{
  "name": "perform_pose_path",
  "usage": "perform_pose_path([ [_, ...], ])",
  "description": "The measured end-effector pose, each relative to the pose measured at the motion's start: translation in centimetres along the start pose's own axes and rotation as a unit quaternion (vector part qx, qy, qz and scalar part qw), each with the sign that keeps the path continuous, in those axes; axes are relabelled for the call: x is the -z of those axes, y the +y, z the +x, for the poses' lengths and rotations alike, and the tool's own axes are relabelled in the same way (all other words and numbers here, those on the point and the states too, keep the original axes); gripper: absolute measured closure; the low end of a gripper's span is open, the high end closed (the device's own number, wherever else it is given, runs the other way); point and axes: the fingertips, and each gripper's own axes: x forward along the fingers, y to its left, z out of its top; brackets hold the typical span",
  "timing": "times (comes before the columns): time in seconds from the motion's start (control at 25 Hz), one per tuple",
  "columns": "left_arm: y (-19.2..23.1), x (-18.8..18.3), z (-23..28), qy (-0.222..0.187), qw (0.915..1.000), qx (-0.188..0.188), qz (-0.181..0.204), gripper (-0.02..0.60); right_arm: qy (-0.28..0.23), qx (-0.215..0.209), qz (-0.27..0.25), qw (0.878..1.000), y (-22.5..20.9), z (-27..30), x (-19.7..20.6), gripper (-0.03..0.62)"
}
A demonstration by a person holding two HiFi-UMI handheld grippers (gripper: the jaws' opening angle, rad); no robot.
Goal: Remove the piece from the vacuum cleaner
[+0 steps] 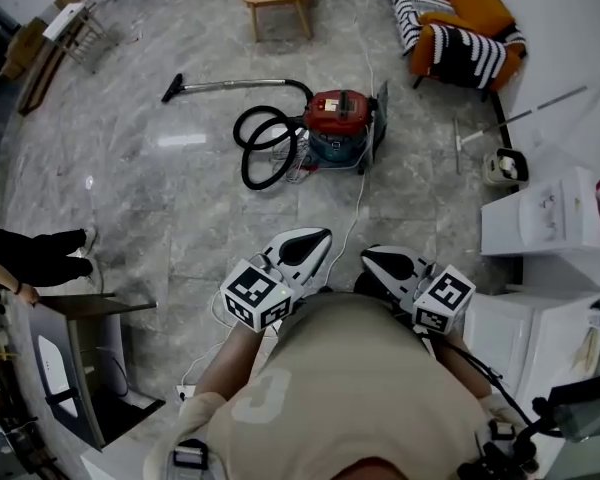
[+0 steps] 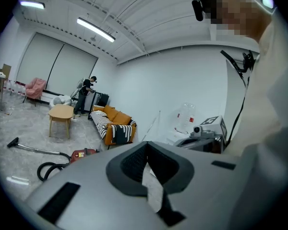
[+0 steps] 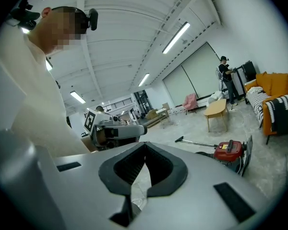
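**Head view.** The red vacuum cleaner [image 1: 340, 116] stands on the grey floor [image 1: 180, 198] in the upper middle of the frame. Its black hose [image 1: 263, 148] is coiled at its left, and the wand [image 1: 235, 86] runs toward the upper left. All parts appear joined, and which piece is to come off cannot be told from here. The left gripper [image 1: 310, 242] and right gripper [image 1: 380, 260] lie in the lower middle, close to the person's chest and well apart from the machine.

**Left gripper view.** The left gripper [image 2: 146, 145] has its jaws together at the tips, with nothing between them. The vacuum cleaner [image 2: 84, 153] shows small at lower left, far beyond the jaws. A striped sofa [image 2: 113, 124] lies behind it.

**Right gripper view.** The right gripper [image 3: 145, 145] also has its jaws closed and empty. The vacuum cleaner [image 3: 229, 150] sits at the right of the frame, with its wand [image 3: 197, 143] extending leftward.

**Progress.** By these views the task has not begun. Neither gripper touches the machine and nothing is detached. The approach, the grasp and the removal all appear to remain.
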Motion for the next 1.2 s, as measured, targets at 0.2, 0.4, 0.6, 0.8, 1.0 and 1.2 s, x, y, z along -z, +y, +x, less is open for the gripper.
perform_pose_path([
  [0.2,0.6,-2.0,4.9,0.025,0.9994,-0.002,0.025,0.578,-0.018,-0.001,0.016,1.0,-4.9,-1.3,-1.7,0.591],
  [0.4,1.1,-3.2,10.3,0.056,0.9976,0.0,0.04,0.578,-0.037,0.003,0.038,0.999,-10.0,-3.6,-2.9,0.591],
  [0.6,1.0,-5.0,15.6,0.058,0.9971,-0.005,0.049,0.578,-0.04,0.0,0.057,0.998,-15.0,-6.2,-4.0,0.591],
  [0.8,2.0,-5.9,19.5,0.067,0.9958,-0.034,0.053,0.578,-0.037,-0.027,0.058,0.997,-19.0,-7.5,-5.3,0.591],
  [1.0,3.5,-6.2,21.1,0.085,0.9921,-0.069,0.061,0.578,-0.022,-0.048,0.062,0.997,-21.6,-7.6,-5.7,0.591],
  [1.2,6.0,-6.7,21.1,0.084,0.9893,-0.101,0.065,0.578,-0.011,-0.071,0.058,0.996,-22.3,-6.2,-6.5,0.591],
])
